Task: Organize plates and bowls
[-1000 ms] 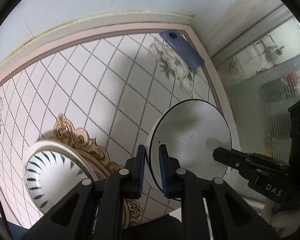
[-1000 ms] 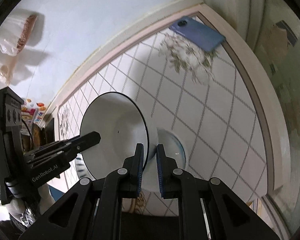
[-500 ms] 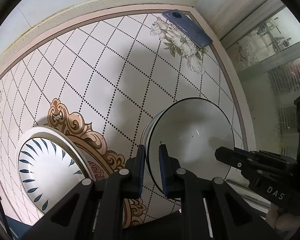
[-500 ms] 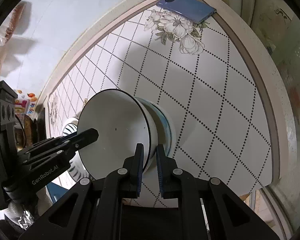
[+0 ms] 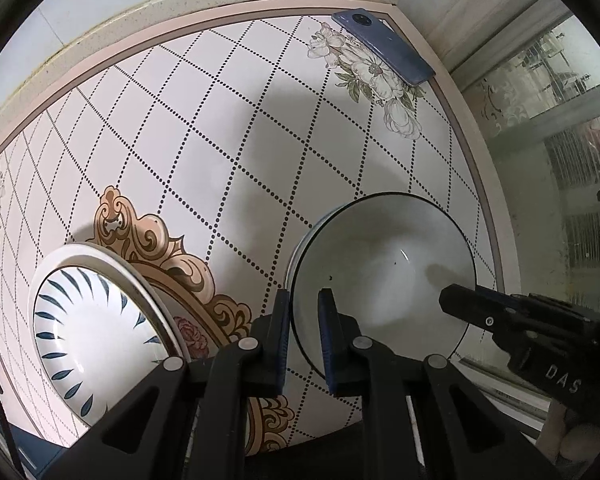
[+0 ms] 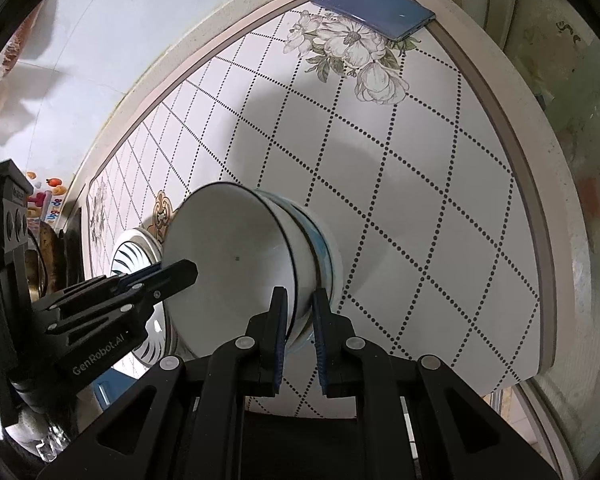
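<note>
On the glossy table (image 5: 204,152), printed with a dotted diamond lattice, pale flowers and a tan scroll medallion, a smooth white bowl (image 5: 384,276) with a thin dark rim sits nested in a second bowl (image 6: 324,256) that shows a blue band, toward the table's right edge. Both tongs are clamped on the top bowl's rim from opposite sides: the left gripper (image 5: 303,316) pinches the near edge between its blue-padded fingers (image 5: 327,332), one inside and one outside, while the right gripper (image 6: 300,312) does the same at the other side, its black tip reaching over the rim in the left view. Beside the medallion lies a round glazed plate (image 5: 96,320) with dark blue feathery strokes fanning round its white well, well apart from the bowls. At the far corner a flat blue phone (image 6: 372,8) rests across the flower print.
</note>
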Action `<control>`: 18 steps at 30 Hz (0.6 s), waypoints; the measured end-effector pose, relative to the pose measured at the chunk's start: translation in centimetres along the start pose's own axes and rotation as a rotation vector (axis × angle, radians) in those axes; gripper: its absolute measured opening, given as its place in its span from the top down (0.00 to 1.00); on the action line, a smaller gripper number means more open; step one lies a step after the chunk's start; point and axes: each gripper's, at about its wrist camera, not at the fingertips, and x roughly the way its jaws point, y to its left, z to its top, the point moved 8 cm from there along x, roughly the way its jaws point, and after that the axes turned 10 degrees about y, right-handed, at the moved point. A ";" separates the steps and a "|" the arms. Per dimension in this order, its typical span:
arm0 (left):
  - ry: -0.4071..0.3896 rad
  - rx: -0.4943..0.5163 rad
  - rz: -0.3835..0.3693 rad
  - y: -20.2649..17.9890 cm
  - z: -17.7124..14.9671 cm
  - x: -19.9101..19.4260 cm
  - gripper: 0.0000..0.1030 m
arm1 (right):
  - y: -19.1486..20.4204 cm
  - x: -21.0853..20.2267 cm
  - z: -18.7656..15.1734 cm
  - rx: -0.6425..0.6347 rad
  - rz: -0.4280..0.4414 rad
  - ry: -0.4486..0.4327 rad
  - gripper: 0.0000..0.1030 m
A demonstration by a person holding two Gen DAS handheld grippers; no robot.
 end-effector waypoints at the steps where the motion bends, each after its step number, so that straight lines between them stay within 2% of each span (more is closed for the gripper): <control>1: -0.001 0.000 0.000 0.0 -0.1 -0.2 0.88 | -0.1 -0.1 0.0 0.009 0.008 0.001 0.85; 5: -0.039 0.014 0.019 0.2 -0.5 -2.8 0.88 | 0.3 -0.9 -0.2 0.016 0.000 -0.012 0.85; 10: -0.120 0.038 0.027 0.5 -1.6 -7.6 0.84 | 2.4 -4.6 -1.6 -0.041 -0.093 -0.093 0.84; 11: -0.139 0.041 0.026 0.6 -1.9 -8.6 0.83 | 2.8 -5.5 -1.9 -0.051 -0.107 -0.112 0.78; 12: -0.152 0.043 0.026 0.6 -2.1 -9.4 0.83 | 3.2 -6.3 -2.2 -0.059 -0.119 -0.127 0.67; 14: -0.180 0.054 0.023 0.7 -2.9 -11.0 0.80 | 4.3 -8.5 -3.0 -0.070 -0.140 -0.170 0.55; 16: -0.202 0.057 0.015 0.7 -3.5 -12.3 0.77 | 5.1 -9.9 -3.7 -0.080 -0.138 -0.200 0.50; 18: -0.221 0.065 0.005 0.8 -4.2 -13.3 0.68 | 6.1 -11.4 -4.6 -0.095 -0.152 -0.229 0.37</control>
